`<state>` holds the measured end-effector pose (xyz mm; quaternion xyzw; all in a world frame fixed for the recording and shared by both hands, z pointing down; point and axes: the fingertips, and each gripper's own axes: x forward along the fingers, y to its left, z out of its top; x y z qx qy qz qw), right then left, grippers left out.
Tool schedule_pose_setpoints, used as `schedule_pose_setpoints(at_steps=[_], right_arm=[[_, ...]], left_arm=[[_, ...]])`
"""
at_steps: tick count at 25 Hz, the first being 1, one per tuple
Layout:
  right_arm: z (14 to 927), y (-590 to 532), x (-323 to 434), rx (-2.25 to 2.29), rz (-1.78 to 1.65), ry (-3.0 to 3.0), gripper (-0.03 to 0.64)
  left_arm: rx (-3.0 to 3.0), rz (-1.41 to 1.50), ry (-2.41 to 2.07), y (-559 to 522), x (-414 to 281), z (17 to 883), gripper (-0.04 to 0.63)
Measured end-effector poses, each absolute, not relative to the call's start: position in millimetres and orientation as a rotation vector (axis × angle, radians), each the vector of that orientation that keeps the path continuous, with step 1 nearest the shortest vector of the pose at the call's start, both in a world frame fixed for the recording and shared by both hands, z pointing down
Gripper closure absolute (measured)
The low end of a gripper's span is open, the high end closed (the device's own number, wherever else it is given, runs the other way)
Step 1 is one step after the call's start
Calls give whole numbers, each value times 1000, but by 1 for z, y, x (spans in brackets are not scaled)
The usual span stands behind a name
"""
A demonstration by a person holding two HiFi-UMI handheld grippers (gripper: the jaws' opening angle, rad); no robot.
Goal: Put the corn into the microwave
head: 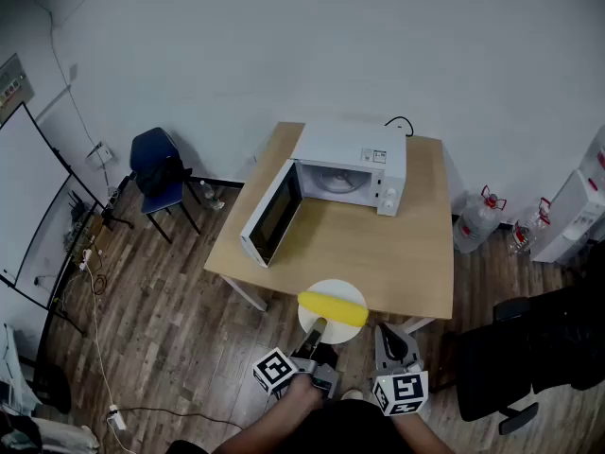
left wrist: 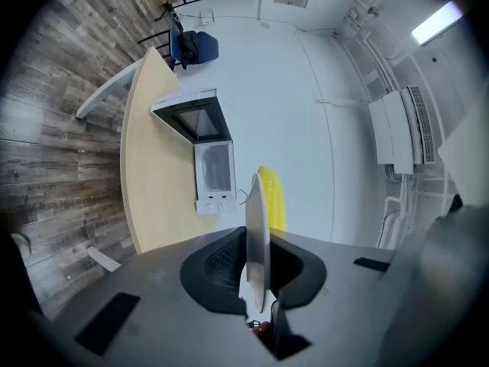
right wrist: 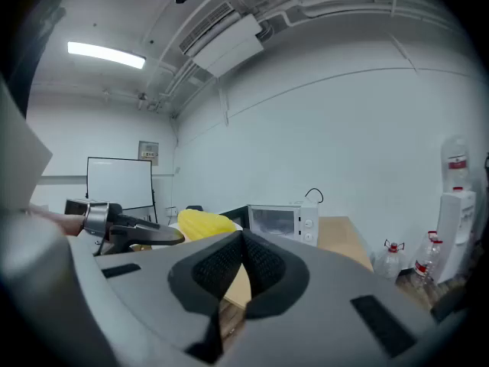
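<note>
Corn [head: 333,307], yellow, on white plate [head: 332,285]

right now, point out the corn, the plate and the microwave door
corn [head: 333,307] head view, middle of the cob
plate [head: 333,286] head view, bare far rim
microwave door [head: 275,214] head view, dark window of the open door

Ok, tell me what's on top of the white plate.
One yellow corn cob lies across the plate. The plate's middle beneath it is covered, and the left gripper hides part of the near rim.
</note>
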<state>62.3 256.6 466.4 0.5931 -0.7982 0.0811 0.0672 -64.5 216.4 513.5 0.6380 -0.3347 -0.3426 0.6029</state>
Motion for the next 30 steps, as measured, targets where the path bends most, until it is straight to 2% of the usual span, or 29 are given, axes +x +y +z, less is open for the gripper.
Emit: schedule_pose_setpoints(at_steps=[19, 30], right_arm=[[474, 252, 111, 1837, 241, -2424, 557], [491, 227, 115, 1828, 263, -2375, 557]], left_arm=[[1463, -816, -829, 206, -57, 525, 568], [1482, -747, -809, 171, -49, 540, 566]])
